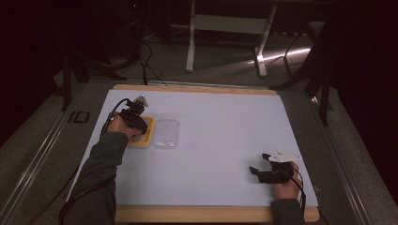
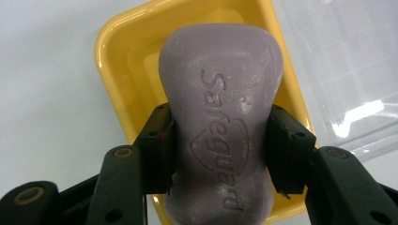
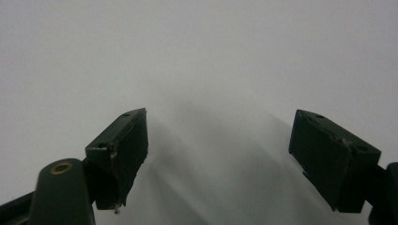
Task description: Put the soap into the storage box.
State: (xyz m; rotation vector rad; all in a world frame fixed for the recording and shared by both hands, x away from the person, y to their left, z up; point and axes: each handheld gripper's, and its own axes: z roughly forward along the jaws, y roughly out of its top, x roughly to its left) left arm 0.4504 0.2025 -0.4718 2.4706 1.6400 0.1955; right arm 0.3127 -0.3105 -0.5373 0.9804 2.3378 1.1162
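A lab or test room is showing: dim floor with trailing cables [image 1: 145,61], bare table frame [image 1: 225,28], white-covered worktable [image 1: 211,140].

Clear lid [image 1: 165,134] beside yellow dish [image 1: 148,139]; mat [image 1: 225,136] rightward open.

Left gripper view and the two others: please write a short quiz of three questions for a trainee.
1. True or false: the left tongs are shut on the purple soap bar.
2. What lies under the soap bar? A) yellow dish B) clear lid C) bare table
3. What do the right tongs hold over the white table cover?

Key: 1 true. 2 A. 3 nothing; they stand open.
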